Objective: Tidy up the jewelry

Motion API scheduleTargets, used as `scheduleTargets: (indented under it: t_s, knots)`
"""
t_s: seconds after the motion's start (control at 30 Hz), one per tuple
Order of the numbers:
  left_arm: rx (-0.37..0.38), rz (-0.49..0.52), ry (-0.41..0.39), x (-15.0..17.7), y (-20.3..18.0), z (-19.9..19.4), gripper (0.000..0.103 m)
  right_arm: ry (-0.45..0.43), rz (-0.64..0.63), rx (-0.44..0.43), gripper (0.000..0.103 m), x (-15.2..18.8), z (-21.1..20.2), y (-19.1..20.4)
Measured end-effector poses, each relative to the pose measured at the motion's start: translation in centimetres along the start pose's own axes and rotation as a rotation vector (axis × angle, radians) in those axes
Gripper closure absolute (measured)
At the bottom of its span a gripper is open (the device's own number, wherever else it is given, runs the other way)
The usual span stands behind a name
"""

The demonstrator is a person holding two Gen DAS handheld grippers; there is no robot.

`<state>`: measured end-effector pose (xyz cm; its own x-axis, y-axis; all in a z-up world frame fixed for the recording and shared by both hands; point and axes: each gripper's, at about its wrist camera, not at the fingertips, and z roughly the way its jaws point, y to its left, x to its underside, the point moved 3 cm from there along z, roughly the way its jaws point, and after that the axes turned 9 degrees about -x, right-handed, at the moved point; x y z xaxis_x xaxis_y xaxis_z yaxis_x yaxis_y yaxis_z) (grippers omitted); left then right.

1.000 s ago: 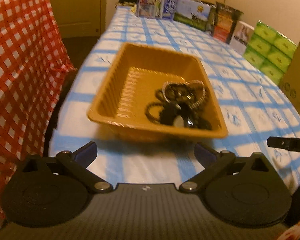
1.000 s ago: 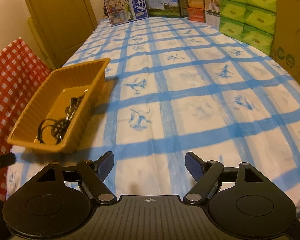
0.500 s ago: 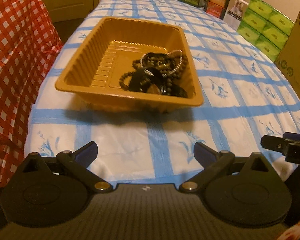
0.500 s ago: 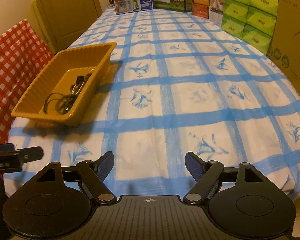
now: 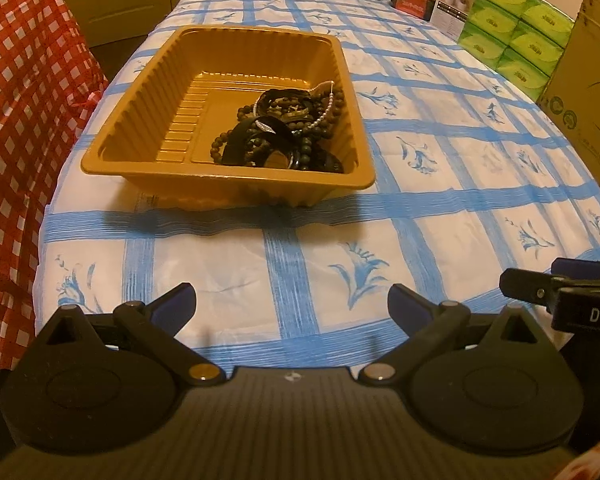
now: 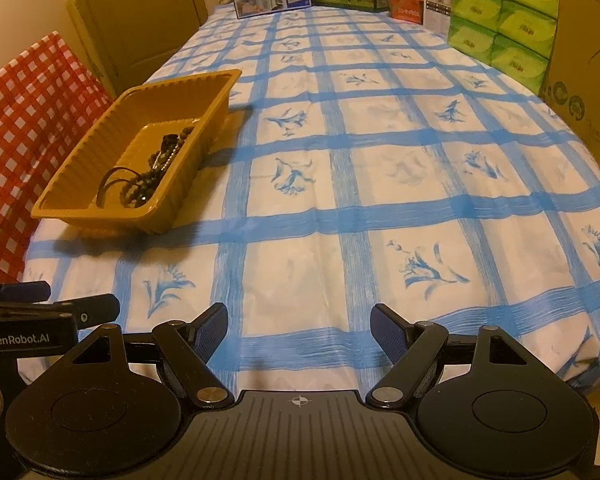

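- My left gripper (image 5: 292, 304) hangs over the near edge of the table, its jaws spread wide with nothing between them.
- My right gripper (image 6: 299, 330) sits level with it to the right, also spread wide and empty.
- Ahead of my left gripper stands a tan plastic tray (image 5: 148, 92) on a blue-and-white checked tablecloth (image 5: 440, 168), near the table's left edge.
- The jewelry (image 5: 284, 132) lies tangled in the tray's near right corner: dark bead strings, black bands and a thin pearl strand.
- From my right camera the tray (image 6: 100, 148) is to the far left, well apart from my right gripper.
- Green tissue packs (image 6: 500, 12) and boxes line the table's far and right sides.
- Red checked cloth (image 5: 24, 100) hangs to the left.
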<state>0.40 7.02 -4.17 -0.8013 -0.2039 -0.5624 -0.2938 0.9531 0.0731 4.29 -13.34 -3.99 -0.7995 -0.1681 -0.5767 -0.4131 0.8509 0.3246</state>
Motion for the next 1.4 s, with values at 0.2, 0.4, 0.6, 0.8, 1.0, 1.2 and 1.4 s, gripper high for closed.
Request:
scheduleTargets:
  t_s: [0.2,0.4,0.6,0.8,1.0,1.2,1.4]
  knots:
    - [-0.008,0.011,-0.003,-0.02,-0.36,0.07,0.001,0.001,0.004,0.008,0.025,-0.18,0.03,-0.10]
    - [-0.013,0.012,-0.003,0.02,-0.45,0.09,0.001,0.002,0.003,0.011,0.025,-0.25,0.14,-0.18]
    - [-0.009,0.011,-0.003,0.01,-0.46,0.15,0.001,0.003,0.002,0.010,0.025,-0.27,0.16,-0.15]
    - [-0.009,0.010,-0.003,-0.08,-0.48,0.16,0.001,0.004,0.002,0.009,0.025,-0.34,0.33,-0.10]
    - [-0.006,0.009,-0.003,-0.18,-0.56,0.16,0.001,0.005,0.001,0.011,0.025,-0.36,0.42,-0.02]
    - [-0.007,0.008,-0.003,-0.17,-0.53,0.17,0.001,0.006,0.001,0.010,0.025,-0.37,0.44,0.02]
    - [-0.007,0.007,-0.005,-0.22,-0.59,0.16,0.001,0.008,0.000,0.011,0.025,-0.31,0.62,0.17]
